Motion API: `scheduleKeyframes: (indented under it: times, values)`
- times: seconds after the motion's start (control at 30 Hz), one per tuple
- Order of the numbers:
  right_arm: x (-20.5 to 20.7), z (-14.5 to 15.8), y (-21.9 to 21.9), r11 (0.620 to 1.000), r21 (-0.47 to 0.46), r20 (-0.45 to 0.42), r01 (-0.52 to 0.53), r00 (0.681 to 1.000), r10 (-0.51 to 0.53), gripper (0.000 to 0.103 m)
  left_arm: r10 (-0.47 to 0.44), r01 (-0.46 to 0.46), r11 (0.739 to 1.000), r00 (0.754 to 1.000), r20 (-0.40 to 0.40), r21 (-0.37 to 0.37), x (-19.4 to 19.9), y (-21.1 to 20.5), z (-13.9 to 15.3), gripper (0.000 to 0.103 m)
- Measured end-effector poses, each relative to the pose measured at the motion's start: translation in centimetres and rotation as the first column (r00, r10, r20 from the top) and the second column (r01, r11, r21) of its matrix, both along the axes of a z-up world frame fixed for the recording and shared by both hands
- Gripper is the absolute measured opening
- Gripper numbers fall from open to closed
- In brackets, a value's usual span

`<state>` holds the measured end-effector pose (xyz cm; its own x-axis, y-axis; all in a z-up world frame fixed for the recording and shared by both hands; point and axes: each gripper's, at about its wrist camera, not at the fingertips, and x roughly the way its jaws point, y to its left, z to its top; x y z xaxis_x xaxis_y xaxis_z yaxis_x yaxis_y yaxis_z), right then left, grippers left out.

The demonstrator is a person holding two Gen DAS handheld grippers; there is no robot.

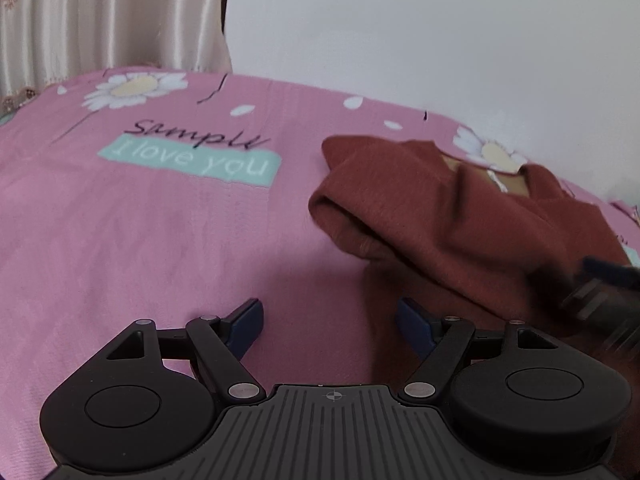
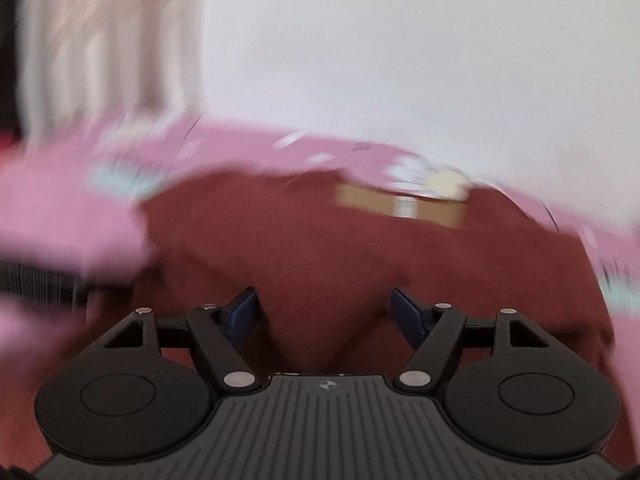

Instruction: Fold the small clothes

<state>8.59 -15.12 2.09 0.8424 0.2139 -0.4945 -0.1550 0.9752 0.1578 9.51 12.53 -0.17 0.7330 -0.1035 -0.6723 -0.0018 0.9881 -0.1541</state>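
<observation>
A small rust-red garment (image 1: 460, 224) lies rumpled on the pink bedsheet (image 1: 160, 232), its left side folded over in a thick roll. My left gripper (image 1: 330, 324) hovers over the sheet just left of the garment's near edge, open, with nothing between its blue pads. In the blurred right wrist view the garment (image 2: 320, 248) fills the middle, a tan neck label (image 2: 400, 204) at its far edge. My right gripper (image 2: 324, 312) stands open above the cloth, pads apart and not pressing on it. It also shows as a dark blur (image 1: 600, 296) at the garment's right.
The sheet carries white daisy prints (image 1: 132, 88) and a teal "I love you" patch (image 1: 192, 158). A beige curtain (image 1: 100, 16) hangs at the back left beside a white wall (image 1: 440, 32). A dark ribbed shape (image 2: 36, 284) sits at the left edge of the right wrist view.
</observation>
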Motion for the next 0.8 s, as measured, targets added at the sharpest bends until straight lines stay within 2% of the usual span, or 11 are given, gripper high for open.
scheduleKeyframes:
  times: [0.07, 0.17, 0.2, 0.33, 0.47, 0.53, 0.57, 0.6, 0.63, 0.67, 0.8]
  values:
    - [-0.1, -0.8, -4.6, 0.969, 0.21, -0.074, 0.13, 0.99, -0.117, 0.095, -0.004, 0.003, 1.0, 1.0, 0.005, 0.003, 0.0, -0.1, 0.0, 0.103]
    - [-0.2, -2.8, -9.3, 0.881, 0.404, -0.204, 0.248, 0.963, -0.178, 0.092, -0.01, 0.01, 1.0, 1.0, 0.007, 0.008, 0.1, -0.4, 0.0, 0.103]
    - [-0.6, -2.9, -9.7, 0.875, 0.422, -0.186, 0.237, 0.967, -0.172, 0.09, -0.011, 0.011, 1.0, 1.0, 0.006, 0.016, 0.1, -0.5, 0.0, 0.103]
    - [-0.6, -2.6, -8.9, 0.909, 0.364, -0.168, 0.202, 0.974, -0.15, 0.092, -0.02, 0.02, 1.0, 1.0, 0.0, 0.019, 0.4, -0.6, 0.3, 0.103]
    - [0.1, -2.9, -9.4, 0.895, 0.389, -0.181, 0.217, 0.971, -0.157, 0.087, -0.022, 0.022, 0.999, 1.0, -0.003, 0.034, 1.2, -0.7, 0.8, 0.103]
    - [0.2, -3.0, -10.2, 0.871, 0.424, -0.205, 0.248, 0.963, -0.175, 0.078, -0.022, 0.021, 0.998, 1.0, 0.011, 0.064, 1.7, -0.9, 1.2, 0.103]
    - [0.4, -3.0, -10.7, 0.858, 0.434, -0.226, 0.275, 0.955, -0.192, 0.063, -0.022, 0.021, 0.997, 1.0, 0.015, 0.076, 1.9, -1.0, 1.4, 0.103]
    - [0.7, -3.1, -11.0, 0.856, 0.425, -0.247, 0.296, 0.947, -0.204, 0.036, -0.022, 0.02, 0.996, 1.0, 0.02, 0.084, 2.2, -1.2, 1.5, 0.103]
    - [1.1, -3.2, -11.1, 0.865, 0.397, -0.269, 0.305, 0.94, -0.208, 0.019, -0.022, 0.019, 0.996, 0.999, 0.025, 0.091, 2.6, -1.3, 1.6, 0.103]
    - [1.6, -2.9, -10.7, 0.886, 0.362, -0.28, 0.289, 0.94, -0.193, 0.011, -0.02, 0.018, 0.995, 0.999, 0.027, 0.098, 2.9, -1.5, 1.6, 0.103]
    - [3.2, 1.6, -7.5, 0.963, 0.242, -0.151, 0.117, 0.985, -0.081, 0.011, -0.019, 0.015, 0.992, 0.999, 0.032, 0.123, 3.9, -2.2, 1.5, 0.103]
